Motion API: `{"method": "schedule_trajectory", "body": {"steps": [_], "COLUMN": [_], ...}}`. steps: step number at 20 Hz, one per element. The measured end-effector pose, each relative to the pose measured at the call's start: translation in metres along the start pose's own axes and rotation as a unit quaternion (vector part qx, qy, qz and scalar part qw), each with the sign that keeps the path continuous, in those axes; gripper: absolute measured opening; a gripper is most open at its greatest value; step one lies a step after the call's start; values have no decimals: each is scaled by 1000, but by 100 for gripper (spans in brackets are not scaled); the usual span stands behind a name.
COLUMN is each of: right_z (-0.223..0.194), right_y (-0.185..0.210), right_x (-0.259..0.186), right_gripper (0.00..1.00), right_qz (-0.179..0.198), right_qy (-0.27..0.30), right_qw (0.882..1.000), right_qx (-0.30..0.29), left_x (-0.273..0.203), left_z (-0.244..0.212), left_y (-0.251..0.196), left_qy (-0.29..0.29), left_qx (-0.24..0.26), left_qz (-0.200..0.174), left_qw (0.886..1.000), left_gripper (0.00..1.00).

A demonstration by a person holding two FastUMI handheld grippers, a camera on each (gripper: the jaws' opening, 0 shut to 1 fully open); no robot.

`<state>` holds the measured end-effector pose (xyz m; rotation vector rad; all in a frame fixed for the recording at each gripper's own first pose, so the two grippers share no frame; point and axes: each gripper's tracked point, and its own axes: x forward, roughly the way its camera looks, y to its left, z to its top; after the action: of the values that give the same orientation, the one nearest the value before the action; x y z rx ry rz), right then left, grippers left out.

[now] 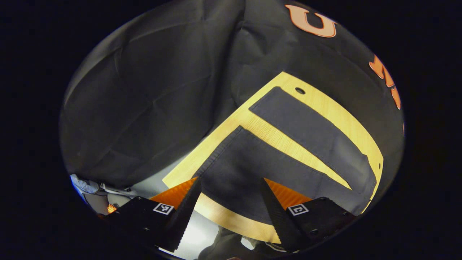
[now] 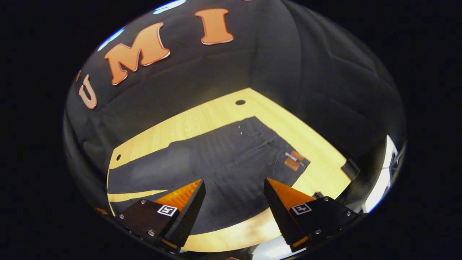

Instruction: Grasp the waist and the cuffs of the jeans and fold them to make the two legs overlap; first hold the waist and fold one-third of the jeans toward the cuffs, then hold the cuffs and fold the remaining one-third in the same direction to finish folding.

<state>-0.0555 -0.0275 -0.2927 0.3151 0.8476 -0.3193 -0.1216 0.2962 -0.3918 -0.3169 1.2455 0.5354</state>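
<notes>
Dark jeans [image 2: 231, 159] on wooden table [image 2: 202, 119]

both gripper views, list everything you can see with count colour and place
dark charcoal denim jeans: one, spread flat on the table, legs apart
brown leather waist patch: one, on the jeans' waist corner, with a small pale tag
light wooden table: one, pale yellow, under the jeans, small round holes near its edges
black cloth wall: behind the table
left gripper: one, open, above a leg cuff
right gripper: one, open, above the jeans near the waist
</notes>
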Motion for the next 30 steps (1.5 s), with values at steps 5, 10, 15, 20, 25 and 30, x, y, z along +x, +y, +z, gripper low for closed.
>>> {"method": "schedule_trajectory", "body": {"steps": [5,10,15,20,25,30], "right_z": [-4,-11,-17,-19,-29,-33], "right_y": [-24,-52,-80,-104,-137,-150], "right_x": [19,47,72,97,117,137], "right_gripper": [98,99,99,99,99,99], "right_qz": [-26,-47,-68,-98,-135,-145], "right_qy": [42,99,152,183,206,219], "right_qw": [999,994,985,976,963,953], "right_qx": [13,29,49,65,109,151], "left_x": [20,43,65,78,79,78], "left_z": [-12,-34,-38,-37,-39,-41], "left_y": [11,25,34,35,34,32], "left_qy": [60,128,163,181,184,197], "left_qx": [-34,-100,-124,-133,-171,-210], "left_qz": [18,36,73,95,95,89], "left_qw": [997,986,976,970,963,954], "left_gripper": [99,99,99,98,96,95]}}
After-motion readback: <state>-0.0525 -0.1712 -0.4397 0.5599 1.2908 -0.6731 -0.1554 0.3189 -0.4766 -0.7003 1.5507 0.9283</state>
